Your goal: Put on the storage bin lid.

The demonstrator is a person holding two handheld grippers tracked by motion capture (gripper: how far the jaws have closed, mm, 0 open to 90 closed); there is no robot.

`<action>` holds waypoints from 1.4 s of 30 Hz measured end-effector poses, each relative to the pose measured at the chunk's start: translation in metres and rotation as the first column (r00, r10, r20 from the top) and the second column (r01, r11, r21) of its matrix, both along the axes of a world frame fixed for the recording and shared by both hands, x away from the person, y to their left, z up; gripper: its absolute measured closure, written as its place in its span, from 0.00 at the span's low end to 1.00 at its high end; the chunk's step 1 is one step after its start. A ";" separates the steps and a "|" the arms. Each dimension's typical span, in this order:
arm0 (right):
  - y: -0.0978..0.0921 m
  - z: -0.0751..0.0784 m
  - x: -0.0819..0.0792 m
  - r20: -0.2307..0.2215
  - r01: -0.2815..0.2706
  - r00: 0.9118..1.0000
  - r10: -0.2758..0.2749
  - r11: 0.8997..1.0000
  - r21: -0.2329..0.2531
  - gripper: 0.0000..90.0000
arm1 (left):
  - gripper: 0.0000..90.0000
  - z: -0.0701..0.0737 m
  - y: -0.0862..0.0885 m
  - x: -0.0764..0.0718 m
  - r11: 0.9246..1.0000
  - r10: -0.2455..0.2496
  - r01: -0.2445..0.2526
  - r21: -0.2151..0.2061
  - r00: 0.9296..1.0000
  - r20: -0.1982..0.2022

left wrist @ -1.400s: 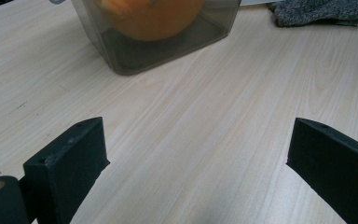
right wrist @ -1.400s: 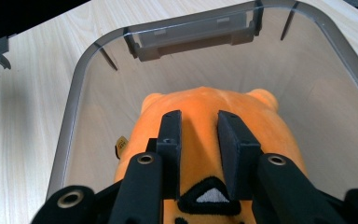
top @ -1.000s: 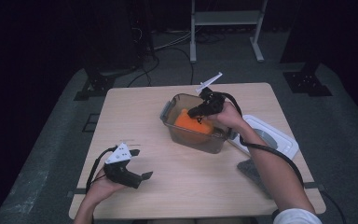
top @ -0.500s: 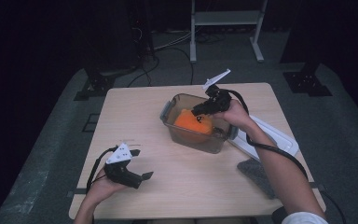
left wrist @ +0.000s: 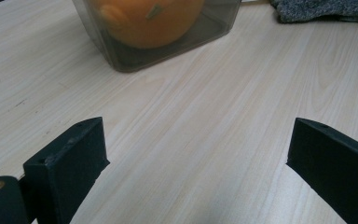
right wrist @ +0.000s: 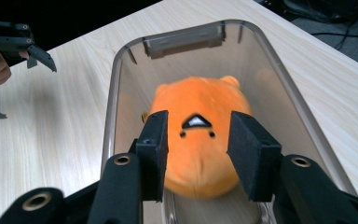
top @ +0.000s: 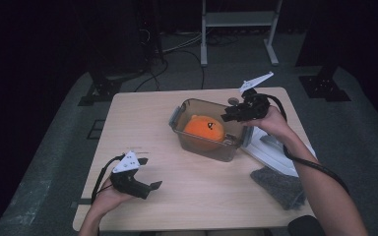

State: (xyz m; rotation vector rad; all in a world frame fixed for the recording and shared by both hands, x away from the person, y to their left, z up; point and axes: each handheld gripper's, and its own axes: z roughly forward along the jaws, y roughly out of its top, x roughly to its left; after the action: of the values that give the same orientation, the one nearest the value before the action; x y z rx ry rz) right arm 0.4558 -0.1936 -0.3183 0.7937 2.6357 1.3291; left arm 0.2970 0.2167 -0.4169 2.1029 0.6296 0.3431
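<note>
Because the orange plush toy (top: 204, 129) looks soft and light, it should squash under a grip rather than slip, and its rounded middle, just behind the small face markings, seems the best place to pinch. It lies inside the clear plastic bin (top: 179, 116) at the centre of the high view, on the pale wooden surface (top: 147, 118). At centre right of that view the right tongs (top: 229, 116) hang over the bin's right rim, tilted down toward the toy; in the right gripper view (right wrist: 197, 144) the jaws stand partly open on either side of the toy, above it, and hold nothing. At lower left of the high view the left tongs (top: 147, 173) rest low near the surface's front edge, in a hand with the forearm coming up from the bottom; in the left gripper view the jaws are spread wide and empty, aimed at the bin. A grey cloth (top: 279, 186) lies at lower right, beside a white lid (top: 270, 150).
</note>
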 end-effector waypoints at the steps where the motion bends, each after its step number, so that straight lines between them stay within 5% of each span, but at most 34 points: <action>1: -0.005 0.000 -0.002 0.002 0.003 1.000 -0.003 1.000 0.001 0.60 | 0.04 0.000 0.000 0.000 1.000 0.001 -0.001 -0.002 1.000 0.002; 22: -0.085 -0.016 -0.033 0.018 0.119 0.993 -0.120 0.993 0.021 0.39 | 0.04 0.000 0.003 0.000 1.000 0.019 -0.019 -0.010 1.000 0.002; 42: -0.135 -0.063 -0.042 -0.029 0.232 0.972 -0.233 0.973 -0.009 0.36 | 0.04 0.000 0.004 -0.001 1.000 0.027 -0.027 -0.012 1.000 0.004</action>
State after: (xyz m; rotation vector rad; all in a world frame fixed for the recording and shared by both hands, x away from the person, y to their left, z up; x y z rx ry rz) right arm 0.4138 -0.3281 -0.3814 1.0910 2.4724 1.2561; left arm 0.2965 0.2205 -0.4174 2.0834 0.6564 0.3577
